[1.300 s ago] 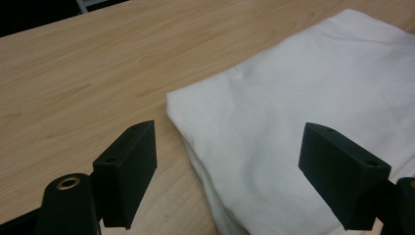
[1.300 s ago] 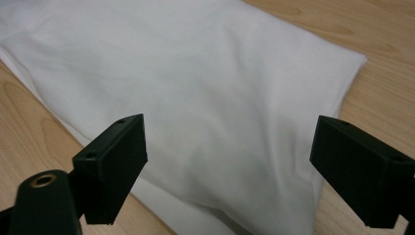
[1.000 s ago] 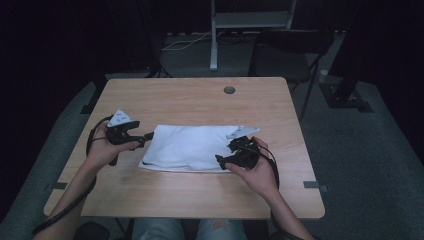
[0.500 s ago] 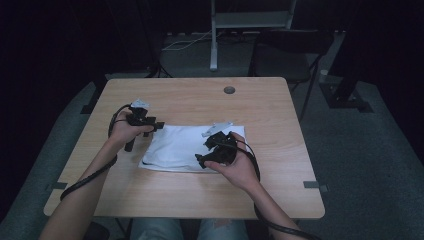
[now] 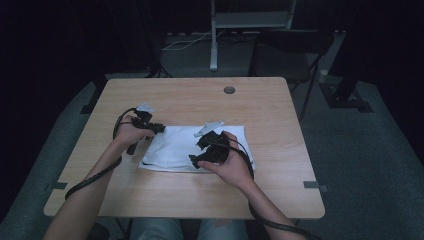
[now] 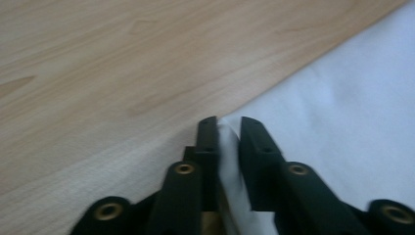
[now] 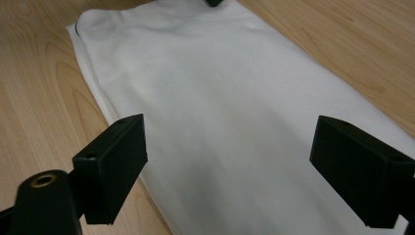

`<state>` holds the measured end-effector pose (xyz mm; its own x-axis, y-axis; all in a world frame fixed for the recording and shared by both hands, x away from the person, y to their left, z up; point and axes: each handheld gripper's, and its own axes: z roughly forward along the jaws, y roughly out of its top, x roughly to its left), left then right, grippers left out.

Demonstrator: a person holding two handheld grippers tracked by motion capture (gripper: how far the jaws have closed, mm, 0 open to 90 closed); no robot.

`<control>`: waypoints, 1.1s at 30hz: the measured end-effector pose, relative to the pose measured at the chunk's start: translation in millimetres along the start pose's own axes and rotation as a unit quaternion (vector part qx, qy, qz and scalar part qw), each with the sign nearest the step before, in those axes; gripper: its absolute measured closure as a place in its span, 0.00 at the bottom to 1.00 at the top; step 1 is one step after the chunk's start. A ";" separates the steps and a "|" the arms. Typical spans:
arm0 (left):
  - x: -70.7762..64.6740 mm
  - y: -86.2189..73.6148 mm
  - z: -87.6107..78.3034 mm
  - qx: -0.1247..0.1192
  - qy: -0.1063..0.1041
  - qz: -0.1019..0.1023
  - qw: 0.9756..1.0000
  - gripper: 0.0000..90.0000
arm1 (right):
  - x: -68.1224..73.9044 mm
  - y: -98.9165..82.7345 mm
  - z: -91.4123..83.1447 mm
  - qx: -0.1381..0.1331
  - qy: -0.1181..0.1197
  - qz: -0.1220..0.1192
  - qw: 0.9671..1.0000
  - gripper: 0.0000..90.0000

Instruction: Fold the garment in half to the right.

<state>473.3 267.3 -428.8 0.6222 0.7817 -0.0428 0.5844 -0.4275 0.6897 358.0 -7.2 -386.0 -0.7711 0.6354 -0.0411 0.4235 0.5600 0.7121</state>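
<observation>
White folded cloth [image 5: 192, 150] lies flat on the wooden surface [image 5: 280, 125], near its middle, long side running left to right in the high view. My left gripper [image 6: 227, 129] sits at the cloth's left edge; its 2 fingers have just been closing and now pinch a fold of white fabric between them, the fabric bunched up in the narrow gap. My right gripper [image 7: 227, 166] hovers over the cloth's middle, 2 fingers spread wide, nothing between them but the cloth below. In the high view the right hand [image 5: 227, 165] rests over the cloth's near edge.
</observation>
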 end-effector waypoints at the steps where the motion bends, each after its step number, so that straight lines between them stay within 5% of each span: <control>1: -0.3 0.2 -0.3 0.001 -0.001 0.002 1.000 0.93 | 2.0 1.8 2.0 0.001 0.003 -0.003 1.000 0.15; 12: -4.1 10.3 -17.2 -0.005 -0.007 0.020 1.000 0.95 | 36.1 41.6 26.2 0.006 0.047 -0.074 0.996 0.17; 19: -1.3 8.7 -18.3 -0.010 -0.012 0.015 1.000 0.95 | 67.7 61.9 54.3 0.018 0.084 -0.119 0.989 0.21; 33: 0.6 7.1 -18.9 -0.004 -0.019 0.018 1.000 0.95 | 94.1 74.8 102.1 0.045 0.101 -0.133 0.985 0.31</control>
<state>468.0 273.4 -410.2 0.6623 0.7479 -0.0450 0.5568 -0.4511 0.6975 365.6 148.8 -408.2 -0.9356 0.3461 -0.0698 0.2281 0.7432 0.6290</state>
